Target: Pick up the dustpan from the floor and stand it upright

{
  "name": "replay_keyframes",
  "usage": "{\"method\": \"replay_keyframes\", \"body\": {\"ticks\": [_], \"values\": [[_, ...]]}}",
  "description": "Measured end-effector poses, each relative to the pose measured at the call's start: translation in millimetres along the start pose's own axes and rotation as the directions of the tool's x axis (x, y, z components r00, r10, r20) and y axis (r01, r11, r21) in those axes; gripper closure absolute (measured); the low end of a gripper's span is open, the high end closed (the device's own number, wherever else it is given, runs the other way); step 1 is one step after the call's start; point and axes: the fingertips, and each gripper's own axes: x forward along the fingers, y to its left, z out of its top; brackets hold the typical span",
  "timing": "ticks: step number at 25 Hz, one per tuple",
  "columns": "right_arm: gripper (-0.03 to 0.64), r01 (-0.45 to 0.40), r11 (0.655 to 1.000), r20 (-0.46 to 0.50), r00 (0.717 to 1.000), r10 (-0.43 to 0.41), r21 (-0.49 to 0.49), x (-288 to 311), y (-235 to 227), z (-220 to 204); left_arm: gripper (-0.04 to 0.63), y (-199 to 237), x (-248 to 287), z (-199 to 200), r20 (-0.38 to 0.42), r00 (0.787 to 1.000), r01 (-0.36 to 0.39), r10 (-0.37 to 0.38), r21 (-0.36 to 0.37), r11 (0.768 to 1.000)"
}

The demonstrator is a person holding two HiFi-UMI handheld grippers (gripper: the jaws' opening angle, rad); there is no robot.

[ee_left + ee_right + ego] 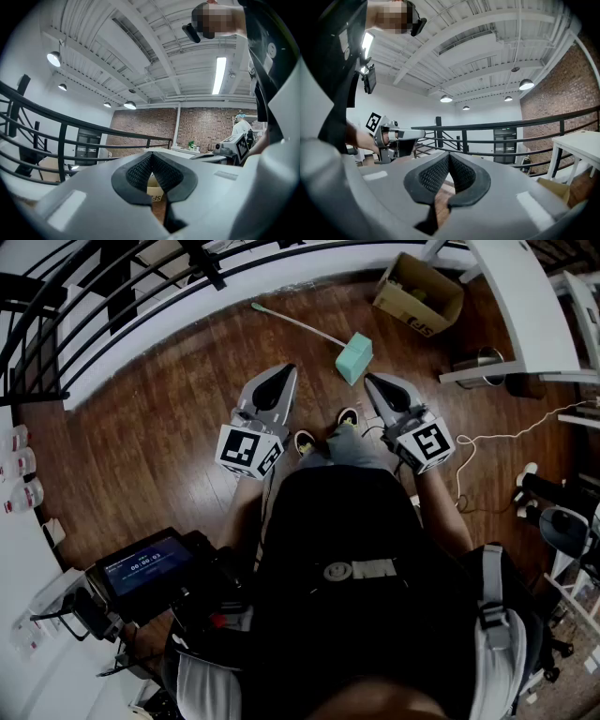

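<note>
A person stands over a wooden floor (pixel 159 437) with the left gripper (pixel 284 371) and right gripper (pixel 375 382) held out in front, both pairs of jaws pressed together on nothing. Just beyond them, at 12 o'clock, the mint-green dustpan (pixel 354 359) lies on the boards, its long handle (pixel 295 324) trailing away toward 11 o'clock. A cardboard box (pixel 417 296) sits farther off at 1 o'clock and a black railing (pixel 112 296) at 10 o'clock. The likely trouble: a grip at the pan end would leave the long handle swinging as a lever, and the dustpan could topple if released before it balances upright.
</note>
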Motion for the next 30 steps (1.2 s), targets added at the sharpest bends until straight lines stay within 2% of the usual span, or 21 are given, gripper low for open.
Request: {"method": "replay_keyframes", "body": {"ticks": [11,16,21,26,30], "values": [[0.612,-0.048,0.999,0.009,0.999,0.048,0.002,21,-17,6,0.578,11,10,8,-0.022,0.999,-0.049,0.049,0.008,0.999],[0.612,-0.059,0.998,0.03,0.998,0.059,0.009,66,-81,6,0.578,47,77,2,-0.071,0.996,-0.05,0.053,0.039,0.998],[0.613,-0.071,0.997,0.083,0.994,0.068,0.034,99,-140,22,0.578,70,139,14,-0.092,0.995,-0.043,0.049,0.069,0.997],[0.612,-0.115,0.992,0.087,0.99,0.111,0.044,129,-166,30,0.578,90,159,22,-0.109,0.989,-0.097,0.103,0.057,0.994],[0.612,-0.15,0.988,0.053,0.988,0.148,0.037,159,-176,31,0.578,118,160,12,-0.131,0.982,-0.13,0.136,0.049,0.99]]}}
